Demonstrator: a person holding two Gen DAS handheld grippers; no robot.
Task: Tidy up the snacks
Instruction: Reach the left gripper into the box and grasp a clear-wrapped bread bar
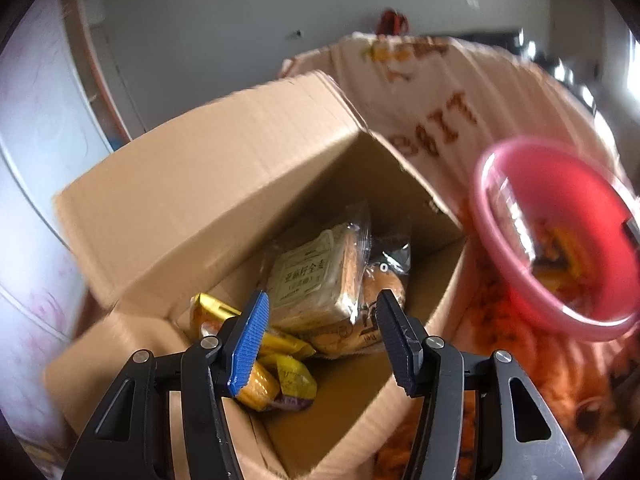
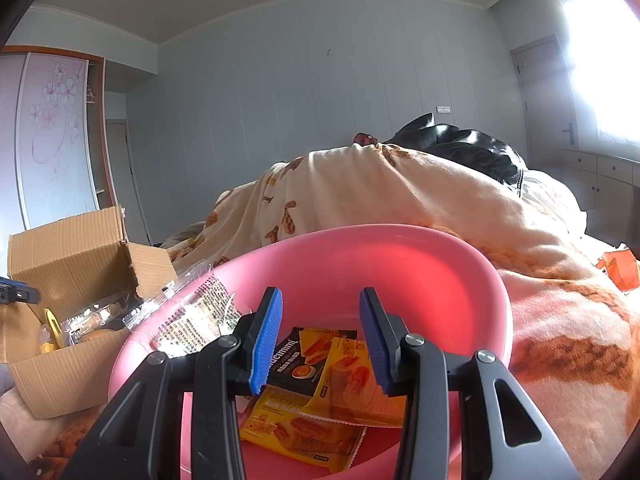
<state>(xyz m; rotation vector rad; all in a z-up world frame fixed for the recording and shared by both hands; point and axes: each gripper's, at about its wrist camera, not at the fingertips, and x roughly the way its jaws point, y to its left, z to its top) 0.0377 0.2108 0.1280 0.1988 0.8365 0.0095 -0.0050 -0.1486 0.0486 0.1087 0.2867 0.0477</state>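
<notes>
— What's in the open brown cardboard box (image 1: 224, 184) on the bed?

— A clear-wrapped bread loaf with a pale label in Chinese characters (image 1: 316, 280), plus yellow snack packets (image 1: 272, 376) toward its near corner. The left gripper (image 1: 320, 340) hovers over them, fingers wide, holding nothing.

— And the round pink plastic basin (image 2: 400, 264)?

— Just right of the box, on the orange-and-cream blanket (image 2: 560, 340). A black-and-yellow pack (image 2: 304, 364) reads roughly "ucimmi"; yellow pastry packets (image 2: 304, 428) carry Japanese-looking script. The right gripper (image 2: 320, 340) is above them, fingers wide, empty.
</notes>
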